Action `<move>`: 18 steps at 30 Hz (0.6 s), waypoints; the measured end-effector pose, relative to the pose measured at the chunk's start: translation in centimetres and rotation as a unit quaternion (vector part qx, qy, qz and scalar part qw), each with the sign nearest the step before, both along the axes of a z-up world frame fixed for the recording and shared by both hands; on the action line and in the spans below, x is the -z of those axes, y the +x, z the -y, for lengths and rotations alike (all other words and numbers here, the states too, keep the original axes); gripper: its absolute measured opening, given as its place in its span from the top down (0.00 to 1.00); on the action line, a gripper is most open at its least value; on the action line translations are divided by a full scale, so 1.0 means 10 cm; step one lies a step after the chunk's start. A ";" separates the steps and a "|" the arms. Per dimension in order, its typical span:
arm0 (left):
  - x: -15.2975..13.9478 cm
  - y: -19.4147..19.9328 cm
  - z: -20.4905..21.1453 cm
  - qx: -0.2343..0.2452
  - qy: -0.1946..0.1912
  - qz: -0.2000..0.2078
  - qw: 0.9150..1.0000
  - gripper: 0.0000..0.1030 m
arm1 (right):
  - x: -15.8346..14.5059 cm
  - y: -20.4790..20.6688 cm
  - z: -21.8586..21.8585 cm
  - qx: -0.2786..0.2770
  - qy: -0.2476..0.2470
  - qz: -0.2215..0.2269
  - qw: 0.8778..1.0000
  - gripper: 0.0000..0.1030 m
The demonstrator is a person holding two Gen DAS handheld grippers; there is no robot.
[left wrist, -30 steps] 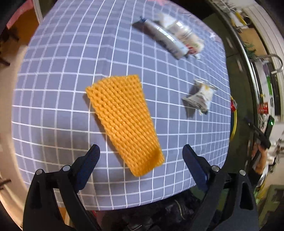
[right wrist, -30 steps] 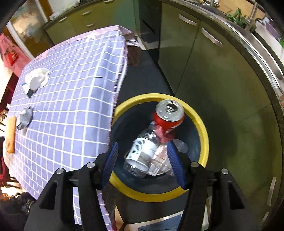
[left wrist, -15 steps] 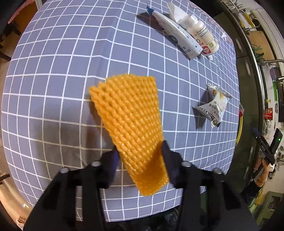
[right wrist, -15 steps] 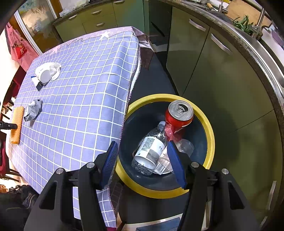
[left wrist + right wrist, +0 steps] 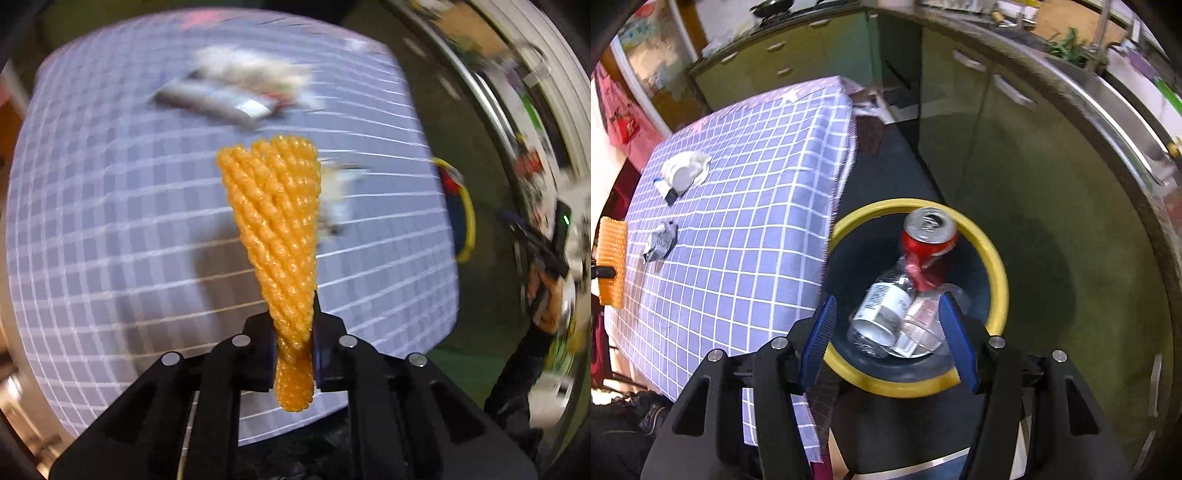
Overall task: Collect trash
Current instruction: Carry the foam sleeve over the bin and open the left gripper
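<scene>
An orange foam net (image 5: 275, 221) hangs lifted above the purple checked tablecloth (image 5: 110, 221), squeezed narrow at its lower end. My left gripper (image 5: 294, 325) is closing, its pads pressing on the net. In the right wrist view the same net (image 5: 611, 258) shows at the table's far left edge. My right gripper (image 5: 887, 306) hovers open over a yellow-rimmed bin (image 5: 997, 258) with nothing between its fingers. In the bin lie a red can (image 5: 931, 232) and a clear bottle (image 5: 882, 306).
On the cloth lie a crumpled wrapper (image 5: 661, 242) and, at the far end, a white bottle with a tube (image 5: 685, 173). Green cabinets (image 5: 979, 96) and a steel counter stand beyond the bin. A person's hand (image 5: 543, 295) is at the right of the left wrist view.
My left gripper has shut on the orange net and lifted it off the cloth, rolling as it rose. The right gripper has drawn back slightly over the bin, still open.
</scene>
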State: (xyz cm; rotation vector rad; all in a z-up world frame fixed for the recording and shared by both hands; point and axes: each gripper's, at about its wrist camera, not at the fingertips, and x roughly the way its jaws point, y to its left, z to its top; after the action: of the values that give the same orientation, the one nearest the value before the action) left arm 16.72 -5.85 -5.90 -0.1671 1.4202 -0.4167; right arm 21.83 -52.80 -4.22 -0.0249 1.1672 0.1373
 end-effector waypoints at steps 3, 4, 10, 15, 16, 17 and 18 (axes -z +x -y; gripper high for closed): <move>-0.18 0.07 0.48 0.059 -0.006 0.024 0.998 0.87 | -0.04 -0.11 0.19 0.021 0.001 0.007 1.000 0.44; -0.24 0.12 0.71 0.083 -0.013 0.032 0.996 0.87 | -0.04 -0.14 0.24 0.025 0.002 0.008 1.000 0.44; -0.31 0.33 2.03 0.201 -0.066 0.060 0.975 0.87 | 0.02 -0.38 0.58 0.058 0.007 0.005 0.998 0.44; -0.01 0.62 3.04 0.247 -0.083 0.041 0.965 0.86 | 0.05 -0.57 0.83 0.081 0.008 0.001 0.997 0.44; 0.05 0.66 3.17 0.249 -0.081 0.036 0.964 0.86 | 0.05 -0.60 0.87 0.085 0.008 -0.001 0.996 0.44; 0.14 0.70 3.29 0.249 -0.077 0.031 0.965 0.86 | 0.06 -0.63 0.92 0.091 0.008 -0.002 0.996 0.44; 0.22 0.75 3.39 0.246 -0.072 0.027 0.966 0.85 | 0.06 -0.67 0.97 0.096 0.008 -0.003 0.995 0.44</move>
State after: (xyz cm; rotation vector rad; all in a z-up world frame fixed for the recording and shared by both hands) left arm 24.23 -39.71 -8.10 0.0854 1.3707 -0.9285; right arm 15.17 -62.53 -4.87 0.1016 1.1679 -0.0239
